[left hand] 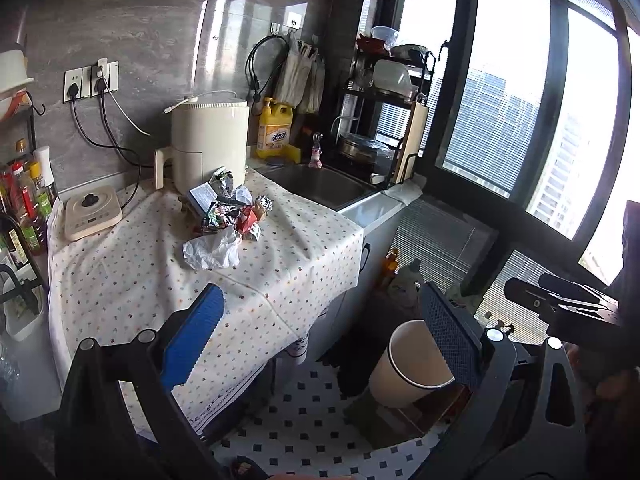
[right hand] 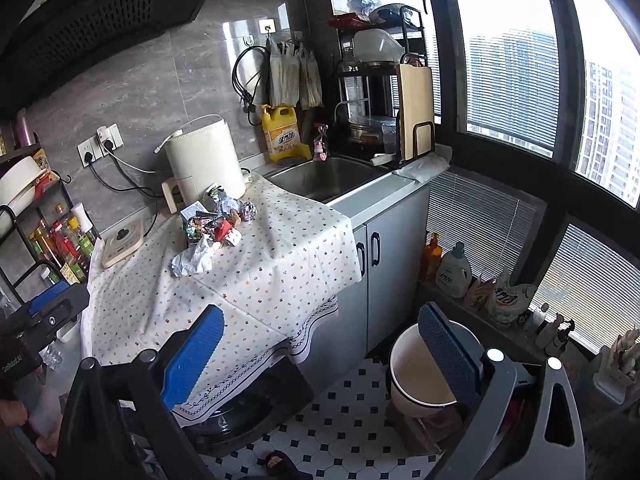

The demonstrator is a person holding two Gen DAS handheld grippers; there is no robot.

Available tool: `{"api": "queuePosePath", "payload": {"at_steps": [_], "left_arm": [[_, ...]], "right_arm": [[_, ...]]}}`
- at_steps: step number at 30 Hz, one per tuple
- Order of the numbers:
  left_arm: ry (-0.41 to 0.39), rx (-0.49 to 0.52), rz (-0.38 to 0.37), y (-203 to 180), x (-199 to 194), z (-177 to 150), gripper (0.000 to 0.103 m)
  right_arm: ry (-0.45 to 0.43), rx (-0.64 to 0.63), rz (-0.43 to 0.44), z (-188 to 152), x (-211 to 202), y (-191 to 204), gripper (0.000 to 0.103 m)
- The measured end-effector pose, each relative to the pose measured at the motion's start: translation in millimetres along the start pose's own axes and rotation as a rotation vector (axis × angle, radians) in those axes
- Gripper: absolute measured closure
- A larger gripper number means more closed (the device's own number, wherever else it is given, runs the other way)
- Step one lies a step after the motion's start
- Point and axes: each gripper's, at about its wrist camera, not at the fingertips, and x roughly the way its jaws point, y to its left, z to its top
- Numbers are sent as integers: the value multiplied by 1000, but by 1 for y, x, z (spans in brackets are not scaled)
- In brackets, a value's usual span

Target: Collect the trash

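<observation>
A pile of trash lies on the dotted tablecloth: foil wrappers, a red wrapper, a small printed box. A crumpled white tissue lies at the pile's near side. A beige waste bin stands on the tiled floor at the right, partly hidden by a gripper pad. My left gripper is open with nothing in it, held well short of the pile. My right gripper is likewise open and holds nothing, over the table's near edge.
A cream air fryer stands behind the pile, an induction hob to the left, a bottle rack at far left. The sink and dish rack lie to the right. Detergent bottles line the window sill.
</observation>
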Motion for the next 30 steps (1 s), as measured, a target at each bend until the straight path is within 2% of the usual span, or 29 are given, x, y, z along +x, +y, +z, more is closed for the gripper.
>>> {"api": "queuePosePath", "payload": {"at_steps": [30], "left_arm": [[43,-3,23,9,5,-1,6]], "right_arm": [[41,9,-11,0,14,7,8]]}}
